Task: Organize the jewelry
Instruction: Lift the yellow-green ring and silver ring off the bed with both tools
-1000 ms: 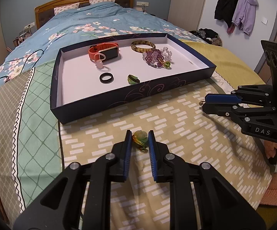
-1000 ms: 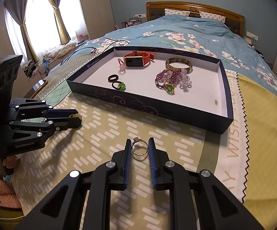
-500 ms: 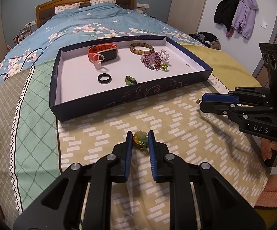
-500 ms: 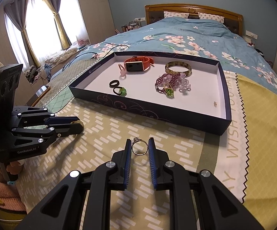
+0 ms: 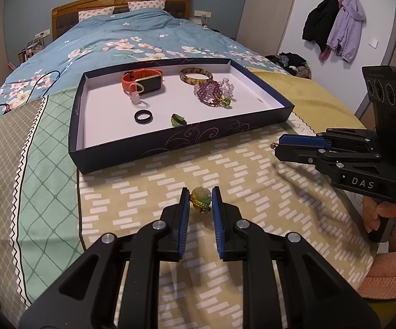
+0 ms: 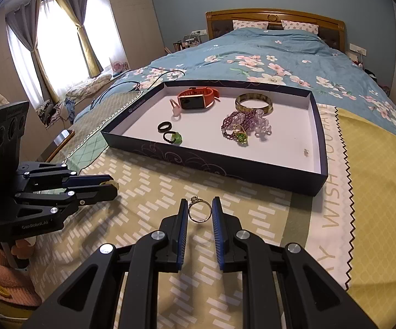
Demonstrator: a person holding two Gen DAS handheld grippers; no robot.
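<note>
My left gripper (image 5: 200, 201) is shut on a green flower-stone ring (image 5: 200, 198), held above the bedspread in front of the dark blue tray (image 5: 143, 150). My right gripper (image 6: 200, 212) is shut on a thin gold ring with a small stone (image 6: 199, 211), also in front of the tray (image 6: 211, 161). The tray holds an orange watch (image 5: 142, 82), a brown bangle (image 5: 196, 75), purple beads (image 5: 214, 93), a black ring (image 5: 143, 116) and a green ring (image 5: 178, 120). The right gripper shows in the left wrist view (image 5: 277, 146), the left gripper in the right wrist view (image 6: 112, 186).
The tray lies on a patterned cloth (image 5: 225, 181) over a bed with a blue floral duvet (image 5: 132, 38). A small earring (image 6: 306, 152) lies near the tray's right wall. A black cable (image 6: 132, 85) runs left of the tray. Coats (image 5: 335, 24) hang on the far wall.
Both grippers have drawn back a little and risen with their rings; the tray looks slightly farther away. The jaws have not moved.
</note>
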